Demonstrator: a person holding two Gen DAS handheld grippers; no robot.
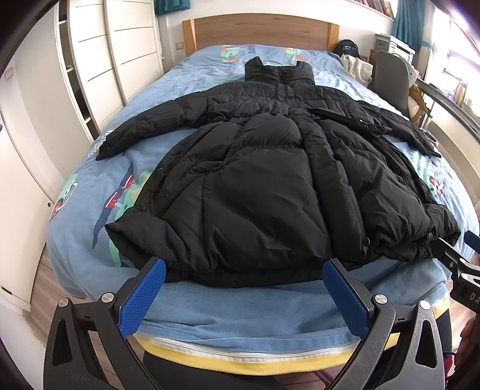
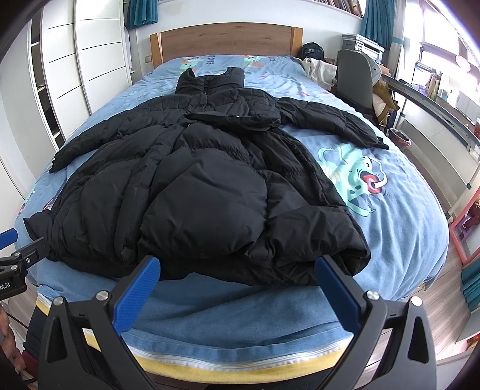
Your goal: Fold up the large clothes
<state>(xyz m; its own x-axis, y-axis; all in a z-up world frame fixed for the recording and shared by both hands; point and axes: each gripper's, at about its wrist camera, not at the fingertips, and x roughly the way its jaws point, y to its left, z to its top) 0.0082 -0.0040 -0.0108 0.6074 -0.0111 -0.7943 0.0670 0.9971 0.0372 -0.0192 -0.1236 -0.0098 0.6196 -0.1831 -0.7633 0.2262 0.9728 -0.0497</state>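
Blue-padded fingers (image 1: 143, 295) of the left gripper (image 1: 244, 270) stand spread wide apart at the foot of the bed (image 1: 240, 327), holding nothing, their tips just at the hem of the black puffer coat (image 1: 255, 195). The right gripper (image 2: 237, 268) is likewise splayed open and empty, its fingers (image 2: 136, 292) poised at the same near hem, further toward the coat's right side. Each gripper shows at the edge of the other's view, side by side and apart.

Below the fingers runs the mattress edge, with a yellow band (image 1: 240, 364) and a white zip line under the blue sheet (image 2: 405, 240).

The coat lies spread along the bed, hem nearest, collar toward the headboard (image 1: 261, 30). Its lower part is bunched and puffed up in thick folds. Both sleeves stretch out sideways; the left sleeve (image 1: 144, 132) reaches toward the white wardrobe (image 1: 99, 60), the right sleeve (image 2: 336, 123) toward the window side. A green cartoon creature (image 2: 357, 180) is printed on the sheet beside the coat.

Beyond the bed on the right stand a grey chair (image 2: 354, 78) with pale cloth heaped near it, and teal curtains (image 2: 375, 18).
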